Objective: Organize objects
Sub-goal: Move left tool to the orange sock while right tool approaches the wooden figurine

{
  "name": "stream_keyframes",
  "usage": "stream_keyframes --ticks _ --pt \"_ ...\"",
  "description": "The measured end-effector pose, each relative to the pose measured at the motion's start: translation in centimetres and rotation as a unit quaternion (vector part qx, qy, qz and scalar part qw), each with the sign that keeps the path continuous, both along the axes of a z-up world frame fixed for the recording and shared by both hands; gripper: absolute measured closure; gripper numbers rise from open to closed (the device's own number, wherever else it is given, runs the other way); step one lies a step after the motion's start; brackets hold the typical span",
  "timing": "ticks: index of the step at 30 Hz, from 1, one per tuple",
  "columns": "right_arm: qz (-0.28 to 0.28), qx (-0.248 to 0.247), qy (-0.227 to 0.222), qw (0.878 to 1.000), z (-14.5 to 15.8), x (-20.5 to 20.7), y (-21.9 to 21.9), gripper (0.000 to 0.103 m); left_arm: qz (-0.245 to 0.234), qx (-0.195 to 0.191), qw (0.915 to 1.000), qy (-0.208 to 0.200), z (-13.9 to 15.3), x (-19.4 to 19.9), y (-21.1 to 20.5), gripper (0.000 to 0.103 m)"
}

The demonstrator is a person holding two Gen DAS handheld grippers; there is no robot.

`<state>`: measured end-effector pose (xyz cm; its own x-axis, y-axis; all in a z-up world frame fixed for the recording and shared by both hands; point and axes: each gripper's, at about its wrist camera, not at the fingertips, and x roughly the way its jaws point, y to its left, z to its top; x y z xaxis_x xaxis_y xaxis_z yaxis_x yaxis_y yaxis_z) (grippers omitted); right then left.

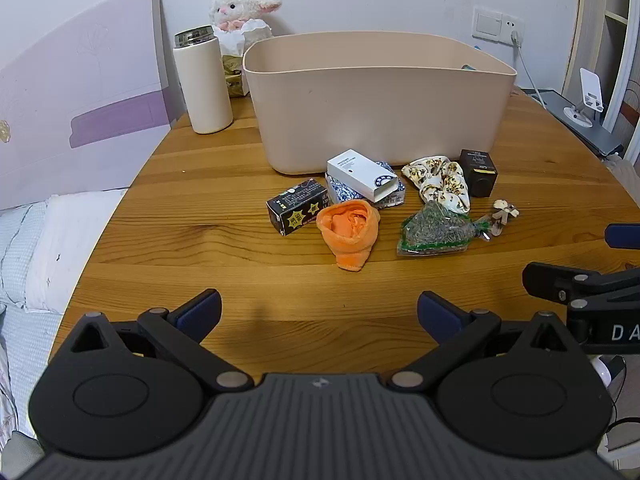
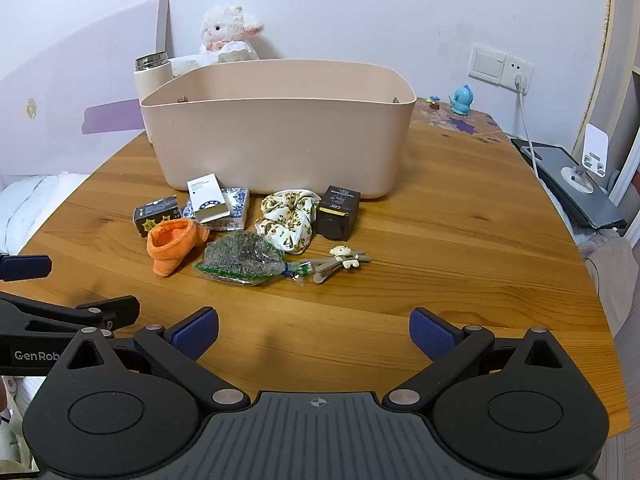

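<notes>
Wooden table (image 2: 460,232), beige bin (image 2: 276,140) behind clutter, thermos (image 1: 203,80) beside, both tools (image 1: 319,314) (image 2: 314,332) wide, empty

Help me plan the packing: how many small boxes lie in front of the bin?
4: star-printed black box far left, white box leaning on the blue-patterned box, dark box right of the scrunchie. None visibly hidden.

Bright, even indoor light; soft shadows, sharp focus, fisheye-bent edges.
</notes>
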<state>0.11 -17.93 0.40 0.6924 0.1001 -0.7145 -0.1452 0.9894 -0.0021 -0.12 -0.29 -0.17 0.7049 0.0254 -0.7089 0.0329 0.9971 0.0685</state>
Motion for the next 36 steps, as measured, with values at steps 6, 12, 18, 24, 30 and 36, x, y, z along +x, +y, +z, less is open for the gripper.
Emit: stream_keyframes --ticks 6,12,18,24,30,36 --pt "0.0 -0.001 0.001 1.0 -0.04 0.01 -0.05 0.0 0.001 0.0 1.0 0.0 0.05 0.03 -0.01 0.0" --pt "0.0 -0.001 0.003 1.0 -0.24 -0.01 0.0 0.0 -0.001 -0.003 1.0 0.001 0.02 0.07 -0.06 0.0" --pt "-0.002 -0.002 0.002 1.0 -0.28 0.01 -0.01 0.0 -0.006 -0.003 1.0 0.004 -0.05 0.15 -0.14 0.0" --pt "-0.003 -0.002 0.004 1.0 -0.33 0.07 -0.05 0.0 -0.006 -0.003 1.0 0.004 -0.14 0.15 -0.22 0.0" --pt "-0.003 -0.001 0.005 1.0 -0.41 0.17 -0.13 0.0 -0.006 -0.003 1.0 0.007 -0.24 0.24 -0.3 0.0" --pt "-0.005 0.0 0.008 1.0 -0.56 0.46 -0.37 0.0 -0.006 -0.003 1.0 0.006 -0.28 0.21 -0.29 0.0"
